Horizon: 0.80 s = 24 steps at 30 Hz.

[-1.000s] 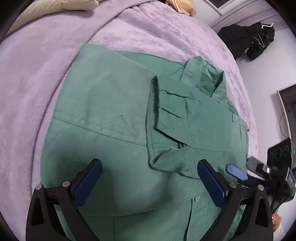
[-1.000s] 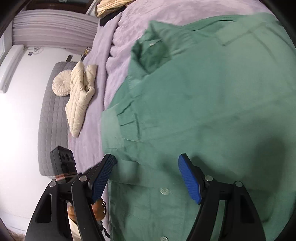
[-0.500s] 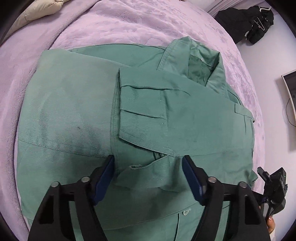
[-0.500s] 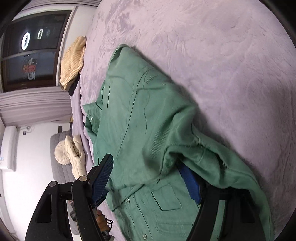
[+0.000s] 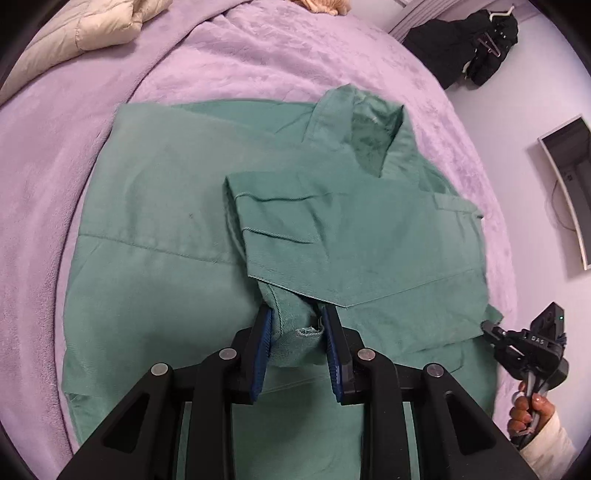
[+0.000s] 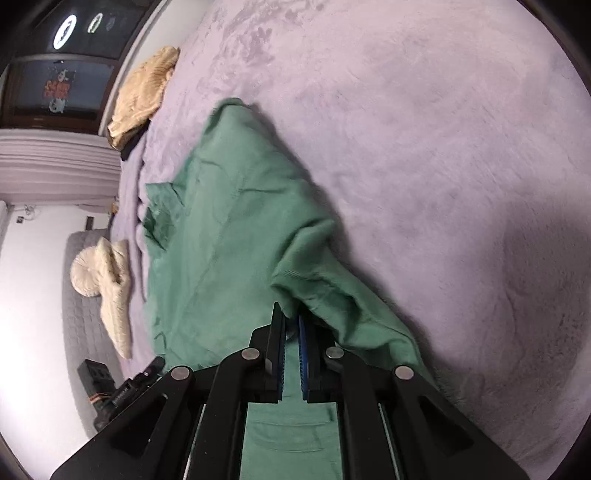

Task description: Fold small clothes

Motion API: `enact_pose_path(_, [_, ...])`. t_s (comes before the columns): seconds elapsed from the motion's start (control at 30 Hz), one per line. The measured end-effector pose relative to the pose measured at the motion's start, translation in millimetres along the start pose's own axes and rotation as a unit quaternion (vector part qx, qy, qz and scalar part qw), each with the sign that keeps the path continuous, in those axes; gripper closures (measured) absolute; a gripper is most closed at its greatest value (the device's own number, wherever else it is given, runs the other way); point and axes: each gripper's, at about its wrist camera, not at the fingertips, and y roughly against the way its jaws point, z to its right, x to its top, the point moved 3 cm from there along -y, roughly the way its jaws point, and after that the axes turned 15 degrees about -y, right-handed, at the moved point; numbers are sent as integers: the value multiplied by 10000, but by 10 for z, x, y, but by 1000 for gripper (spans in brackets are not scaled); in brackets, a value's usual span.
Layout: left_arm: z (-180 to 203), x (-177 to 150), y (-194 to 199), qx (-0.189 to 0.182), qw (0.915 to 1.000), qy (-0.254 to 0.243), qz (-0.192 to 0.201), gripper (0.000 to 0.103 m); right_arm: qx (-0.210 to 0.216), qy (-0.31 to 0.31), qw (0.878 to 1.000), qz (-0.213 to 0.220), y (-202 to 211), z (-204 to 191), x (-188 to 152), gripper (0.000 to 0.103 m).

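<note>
Green shirt (image 5: 177, 229) lies spread on the lilac blanket (image 5: 258, 59), collar twd the far side, one sleeve folded across the front. Left gripper (image 5: 297, 325) has just been closing & now pinches the bunched cuff (image 5: 295, 332) betw its blue pads. Right gripper (image 6: 291, 321), at the shirt's other edge, has just been closing too; pads nearly together, clamped on a raised fold of the green cloth. Cream jacket (image 5: 92, 26) sits at the blanket's far corner.
</note>
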Motion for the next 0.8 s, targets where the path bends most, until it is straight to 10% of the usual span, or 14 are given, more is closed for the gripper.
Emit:
enact_pose_path(0.13, [-115,-98,-84,102,9997,138,-167,71,-88,-68,9999,-116,-81,163,-12,100])
enact_pose_path(0.27, [-149,-91,109,796,9966,42,-208,39,-518,143,9975,-450,-56,109,-114,95])
enact_pose_path(0.47, [-191,41,349,1077,9940,-157,-43,39,-511,1723,9836,-156,368,-532,-316,34])
enact_pose_path(0.8, [27,356,-50,1390,9902,-92,-34,39,-661,1427,9864,467,-194,-1015,927,34])
